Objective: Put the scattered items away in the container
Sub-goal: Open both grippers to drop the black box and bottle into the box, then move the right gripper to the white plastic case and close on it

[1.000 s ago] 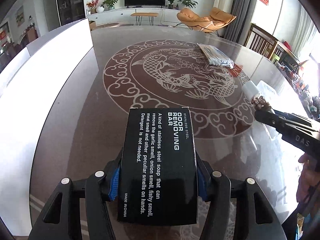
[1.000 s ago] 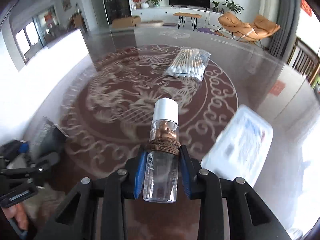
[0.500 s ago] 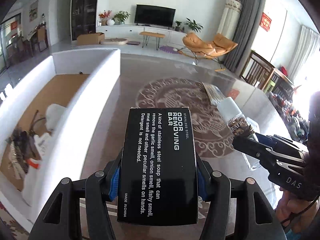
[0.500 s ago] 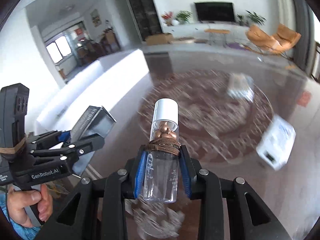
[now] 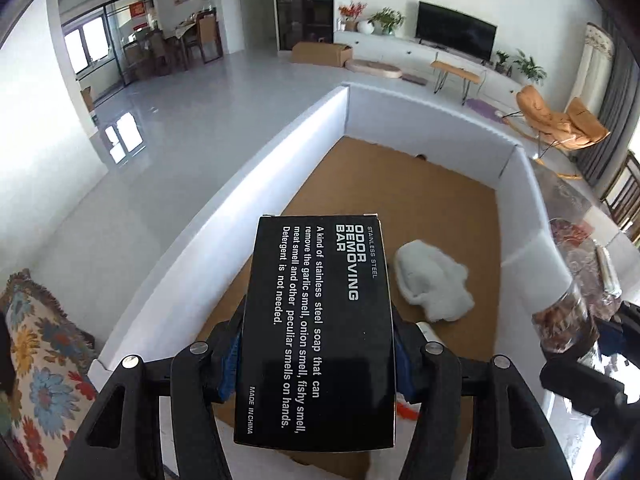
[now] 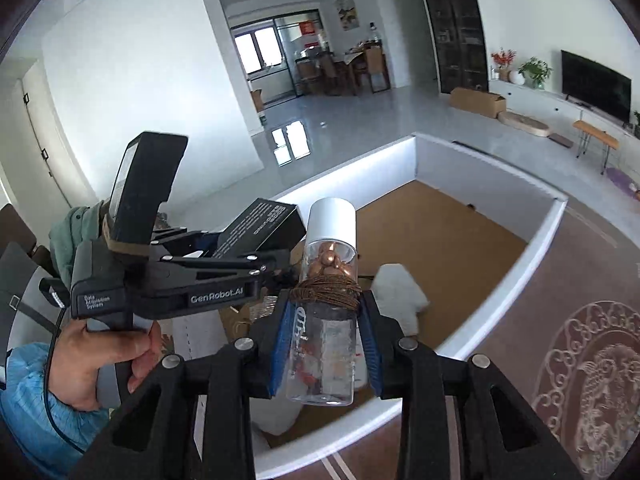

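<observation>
My left gripper [image 5: 316,372] is shut on a black box [image 5: 318,328] labelled "odor removing bar" and holds it above the white container [image 5: 280,152] with a brown floor. My right gripper [image 6: 324,348] is shut on a clear bottle [image 6: 326,320] with a white cap, copper beads and a twine band, above the container's near wall [image 6: 532,240]. The left gripper [image 6: 256,256] and its box [image 6: 260,228] show in the right wrist view, left of the bottle. The bottle [image 5: 568,312] shows blurred at the right of the left wrist view.
A white fluffy item [image 5: 432,280] lies on the container floor, also in the right wrist view [image 6: 400,292]. Other small items lie under the grippers, mostly hidden. The patterned table [image 6: 592,360] lies to the right. A floral cushion [image 5: 36,360] is at the left.
Both grippers have swung left from the patterned table to above the white container, still holding the box and the bottle.
</observation>
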`<state>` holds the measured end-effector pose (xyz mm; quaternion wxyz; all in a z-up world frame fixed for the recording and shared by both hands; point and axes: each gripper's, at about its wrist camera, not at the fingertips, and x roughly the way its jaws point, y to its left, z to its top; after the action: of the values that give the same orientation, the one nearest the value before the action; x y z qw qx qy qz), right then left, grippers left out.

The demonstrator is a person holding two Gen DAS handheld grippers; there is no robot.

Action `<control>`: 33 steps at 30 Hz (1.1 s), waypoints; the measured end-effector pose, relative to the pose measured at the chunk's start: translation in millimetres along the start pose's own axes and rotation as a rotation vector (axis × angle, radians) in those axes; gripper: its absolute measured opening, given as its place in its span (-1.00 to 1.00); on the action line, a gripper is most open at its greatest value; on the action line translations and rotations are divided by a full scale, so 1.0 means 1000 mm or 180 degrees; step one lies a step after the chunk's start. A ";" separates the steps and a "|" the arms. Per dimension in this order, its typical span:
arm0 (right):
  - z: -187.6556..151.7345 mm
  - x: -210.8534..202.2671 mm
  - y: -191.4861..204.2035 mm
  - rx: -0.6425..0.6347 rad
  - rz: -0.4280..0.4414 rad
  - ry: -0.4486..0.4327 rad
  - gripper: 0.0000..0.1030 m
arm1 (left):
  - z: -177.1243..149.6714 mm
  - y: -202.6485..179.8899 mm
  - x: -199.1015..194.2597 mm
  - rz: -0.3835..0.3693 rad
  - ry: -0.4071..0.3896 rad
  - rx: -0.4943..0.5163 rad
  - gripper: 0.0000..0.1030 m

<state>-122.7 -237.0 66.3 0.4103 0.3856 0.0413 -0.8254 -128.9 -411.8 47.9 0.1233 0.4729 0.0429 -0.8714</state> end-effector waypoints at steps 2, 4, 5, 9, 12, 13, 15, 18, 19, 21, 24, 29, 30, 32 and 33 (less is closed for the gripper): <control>-0.005 0.022 0.001 0.0063 0.0026 0.0196 -0.22 | -0.003 0.009 0.008 0.0019 0.0055 -0.0142 0.19; -0.010 0.023 -0.004 0.0177 0.0114 0.0128 0.00 | -0.008 0.015 0.010 -0.0099 0.0019 -0.0260 0.43; -0.013 0.018 -0.008 0.0253 0.0148 0.0053 0.00 | -0.010 0.015 0.009 -0.0150 -0.0012 -0.0300 0.53; -0.019 -0.008 -0.035 0.0528 0.0166 -0.0172 0.01 | -0.013 0.006 0.007 -0.0227 -0.0073 -0.0308 0.57; -0.030 -0.034 -0.050 0.0671 0.0022 -0.0328 0.01 | -0.015 -0.017 -0.016 -0.0296 -0.0211 -0.0190 0.57; -0.039 -0.045 -0.057 0.0725 -0.0037 -0.0380 0.01 | -0.017 -0.027 -0.026 -0.0303 -0.0275 -0.0118 0.57; -0.061 -0.065 -0.069 0.0819 -0.0199 -0.0414 0.01 | -0.022 -0.053 -0.050 -0.0352 -0.0428 0.0058 0.58; -0.108 -0.096 -0.094 0.0994 -0.0574 -0.0407 0.01 | -0.034 -0.095 -0.080 -0.0535 -0.0572 0.0305 0.65; -0.126 -0.106 -0.103 0.1075 -0.0705 -0.0397 0.01 | -0.040 -0.112 -0.089 -0.0616 -0.0609 0.0386 0.69; -0.160 -0.127 -0.122 0.1227 -0.0968 -0.0388 0.01 | -0.059 -0.146 -0.100 -0.0784 -0.0646 0.0530 0.88; -0.213 -0.167 -0.145 0.1419 -0.1426 -0.0375 0.01 | -0.094 -0.203 -0.097 -0.1044 -0.0547 0.0742 0.96; -0.289 -0.237 -0.174 0.1821 -0.2062 -0.0433 0.01 | -0.150 -0.294 -0.048 -0.1264 -0.0082 0.1082 0.96; -0.302 -0.248 -0.181 0.1924 -0.2163 -0.0428 0.01 | -0.159 -0.309 -0.040 -0.1268 -0.0025 0.1152 0.96; -0.324 -0.270 -0.194 0.2140 -0.2300 -0.0395 0.02 | -0.172 -0.335 -0.027 -0.1264 0.0039 0.1264 0.96; -0.333 -0.276 -0.201 0.2231 -0.2311 -0.0395 0.02 | -0.177 -0.344 -0.023 -0.1262 0.0049 0.1298 0.96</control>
<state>36.4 201.8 -31.0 -0.0553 0.4111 -0.1311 -0.9004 -60.3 -41.9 -44.3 -0.1476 0.4768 -0.0407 -0.8656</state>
